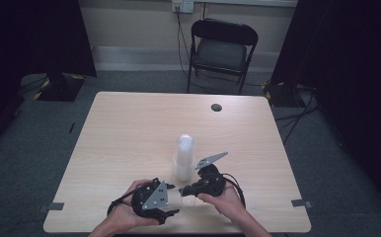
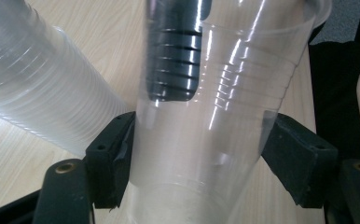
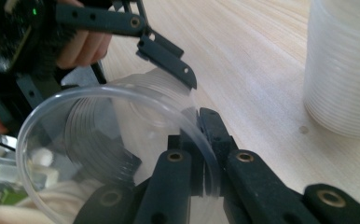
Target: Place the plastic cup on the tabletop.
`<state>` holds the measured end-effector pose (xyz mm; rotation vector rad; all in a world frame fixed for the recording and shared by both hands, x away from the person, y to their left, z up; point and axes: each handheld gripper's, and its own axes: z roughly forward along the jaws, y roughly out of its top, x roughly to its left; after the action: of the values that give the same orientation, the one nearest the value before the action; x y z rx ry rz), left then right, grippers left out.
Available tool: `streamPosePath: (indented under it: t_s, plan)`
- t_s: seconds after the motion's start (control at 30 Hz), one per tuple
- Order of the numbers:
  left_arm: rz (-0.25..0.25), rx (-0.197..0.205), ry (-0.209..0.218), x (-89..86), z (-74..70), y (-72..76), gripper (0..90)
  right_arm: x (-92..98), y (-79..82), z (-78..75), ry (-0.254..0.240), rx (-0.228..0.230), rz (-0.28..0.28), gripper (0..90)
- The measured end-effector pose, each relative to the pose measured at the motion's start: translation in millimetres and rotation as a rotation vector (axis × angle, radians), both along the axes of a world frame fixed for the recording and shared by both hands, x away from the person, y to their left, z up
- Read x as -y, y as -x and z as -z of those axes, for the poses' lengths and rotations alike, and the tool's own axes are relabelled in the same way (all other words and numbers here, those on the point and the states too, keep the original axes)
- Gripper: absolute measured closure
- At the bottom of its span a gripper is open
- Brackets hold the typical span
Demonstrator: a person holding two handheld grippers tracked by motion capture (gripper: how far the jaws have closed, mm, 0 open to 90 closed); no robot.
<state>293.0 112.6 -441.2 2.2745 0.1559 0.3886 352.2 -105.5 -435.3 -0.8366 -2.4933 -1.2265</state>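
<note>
A clear plastic cup hangs between the two hands at the bottom centre of the high view, just in front of the cup stack standing mid-desk. The right tongs are clenched on the cup's rim, one jaw inside the mouth and one outside, as the lower middle of the right gripper view shows. In the left gripper view the left tongs straddle the cup's body near its base; the pads sit against the wall on both sides, so they appear to be grasping the cup.

The step looks like a handover or a pull to free one cup. To do it well, the left tongs should press only lightly: the wall is thin and will buckle or crack under a hard squeeze. The grip belongs low on the ribbed band, where the cup is stiffer. The right tongs should let go only once the left hold is firm, and draw straight back along the cup's axis so the rim does not catch. The stack stands near, so any swing should go away from it.
</note>
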Motion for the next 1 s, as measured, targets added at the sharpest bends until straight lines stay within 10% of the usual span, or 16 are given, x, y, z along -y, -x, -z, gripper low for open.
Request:
streamPosePath:
  t_s: [1.0]
  plan:
    - [-0.012, 0.065, 0.069, 12.8, 0.3, 5.8, 31.5, -10.7, 3.1, 4.8, 0.051, -0.034, 0.064, 83.6]
